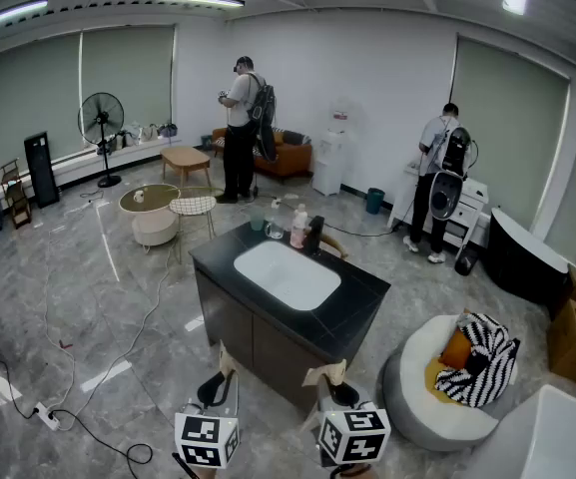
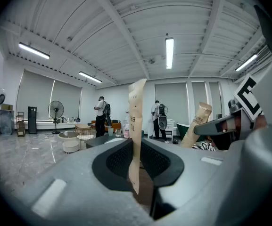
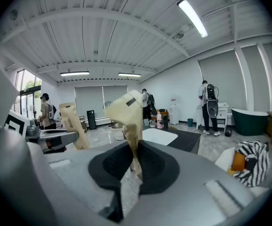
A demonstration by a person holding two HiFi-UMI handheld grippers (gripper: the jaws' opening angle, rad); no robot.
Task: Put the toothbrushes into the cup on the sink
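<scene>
My two grippers are low at the front of the head view, short of the black-topped sink cabinet (image 1: 362,302). The left gripper (image 1: 218,389) is shut on a toothbrush in a beige paper packet (image 1: 229,363), which stands upright between the jaws (image 2: 136,126). My right gripper (image 1: 339,395) is shut on a second packeted toothbrush (image 1: 325,372), its top bent over (image 3: 125,111). On the far end of the countertop stands a clear cup (image 1: 274,231), next to a pink bottle (image 1: 298,230) and the black tap (image 1: 315,236). The white basin (image 1: 286,274) lies between me and the cup.
A grey beanbag (image 1: 437,392) with a striped cushion sits right of the cabinet. Cables and a power strip (image 1: 46,416) trail over the floor on the left. Two round tables (image 1: 153,213), a fan (image 1: 101,128), a bathtub (image 1: 525,257) and two standing people (image 1: 242,128) are farther off.
</scene>
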